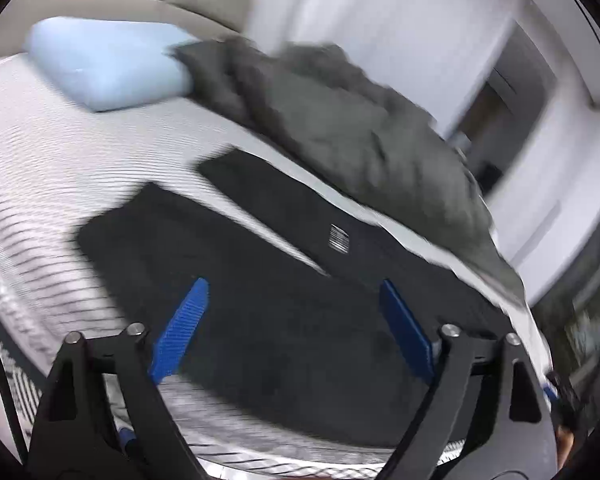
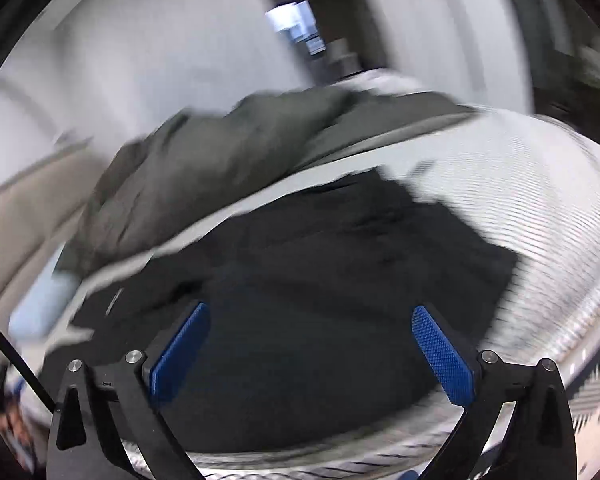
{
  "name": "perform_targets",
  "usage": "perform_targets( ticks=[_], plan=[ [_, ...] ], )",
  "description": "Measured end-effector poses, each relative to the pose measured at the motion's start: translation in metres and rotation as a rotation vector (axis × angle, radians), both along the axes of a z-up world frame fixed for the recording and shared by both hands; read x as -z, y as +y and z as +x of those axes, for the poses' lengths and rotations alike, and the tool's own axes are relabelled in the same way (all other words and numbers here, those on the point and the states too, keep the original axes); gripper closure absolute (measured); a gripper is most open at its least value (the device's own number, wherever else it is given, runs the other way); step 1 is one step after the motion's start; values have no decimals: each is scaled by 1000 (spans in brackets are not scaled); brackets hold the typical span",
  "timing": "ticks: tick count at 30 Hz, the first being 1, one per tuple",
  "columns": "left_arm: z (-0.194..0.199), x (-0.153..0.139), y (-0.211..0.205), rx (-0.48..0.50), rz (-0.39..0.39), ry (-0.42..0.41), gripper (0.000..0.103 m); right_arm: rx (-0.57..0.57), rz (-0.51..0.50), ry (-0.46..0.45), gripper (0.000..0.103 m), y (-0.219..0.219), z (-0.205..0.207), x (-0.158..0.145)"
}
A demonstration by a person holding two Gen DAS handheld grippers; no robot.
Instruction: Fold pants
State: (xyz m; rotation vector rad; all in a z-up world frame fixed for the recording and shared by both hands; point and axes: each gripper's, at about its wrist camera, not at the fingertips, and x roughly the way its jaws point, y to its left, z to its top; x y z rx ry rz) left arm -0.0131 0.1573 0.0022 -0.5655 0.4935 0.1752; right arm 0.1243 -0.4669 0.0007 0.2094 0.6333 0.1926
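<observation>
Lying flat on the striped bed [image 1: 40,184], the black pants [image 1: 260,320] sit just below and ahead of both grippers, long axis running across between them. Left gripper [image 1: 294,330] hangs spread, nothing between its blue ribbed pads; right gripper [image 2: 310,354] likewise spread and empty, about equally near. The pants look soft, matte, squared-off, seemingly folded already. Beyond them a crumpled grey-green garment [image 1: 340,120] lies heaped, a smooth pale-blue pillow [image 1: 108,64] at the left.

Right tongs [image 2: 310,346] spread wide and empty above black pants [image 2: 320,288], striped bedsheet [image 2: 520,208], grey garment [image 2: 204,168] behind
</observation>
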Motion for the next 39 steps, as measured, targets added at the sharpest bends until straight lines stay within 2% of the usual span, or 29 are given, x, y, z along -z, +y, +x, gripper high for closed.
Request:
perform_targets(
  ticks=[1,3,5,8,11,12,13,14,15,16,17,20,23,24,26,28,30,32,35,38,39],
  plan=[
    [13,-2,-11,36,21,18,0,-36,-23,18,0,14,7,1],
    [43,-6,-39,124,106,58,1,-108,-84,57,0,47,23,5],
    [66,-8,-65,164,201,96,1,-167,-175,93,0,81,43,13],
    [104,-3,-91,267,316,160,1,-210,-266,127,0,113,63,25],
    [138,15,-103,324,457,298,2,-232,-322,160,0,125,73,42],
    [148,26,-102,339,473,349,7,-235,-324,169,0,119,75,45],
    [153,35,-98,345,461,381,10,-233,-323,191,0,117,78,52],
    [158,47,-94,345,438,422,20,-227,-322,206,0,114,83,55],
    [168,56,-91,334,428,468,26,-206,-327,230,0,109,85,60],
    [170,61,-88,336,426,492,27,-191,-335,236,0,105,85,64],
    [171,63,-85,342,417,486,29,-178,-343,237,1,102,84,66],
    [170,60,-72,286,414,474,45,-119,-367,232,1,94,82,67],
    [169,61,-50,130,485,506,45,-69,-376,232,1,85,88,65],
    [168,60,-41,83,475,510,45,-59,-377,230,1,81,90,64],
    [160,55,-32,86,411,471,45,-56,-359,222,0,79,93,62],
    [154,44,-36,171,371,416,45,-76,-329,201,0,81,92,55],
    [152,38,-60,331,368,388,43,-117,-313,179,0,87,88,49],
    [155,33,-84,443,376,365,43,-139,-324,153,0,97,83,45],
    [166,29,-118,600,378,363,34,-176,-338,132,0,109,77,43],
    [179,35,-149,648,434,401,34,-203,-351,135,0,116,73,45],
    [182,39,-158,647,468,437,37,-210,-351,135,0,115,72,46]
  ],
)
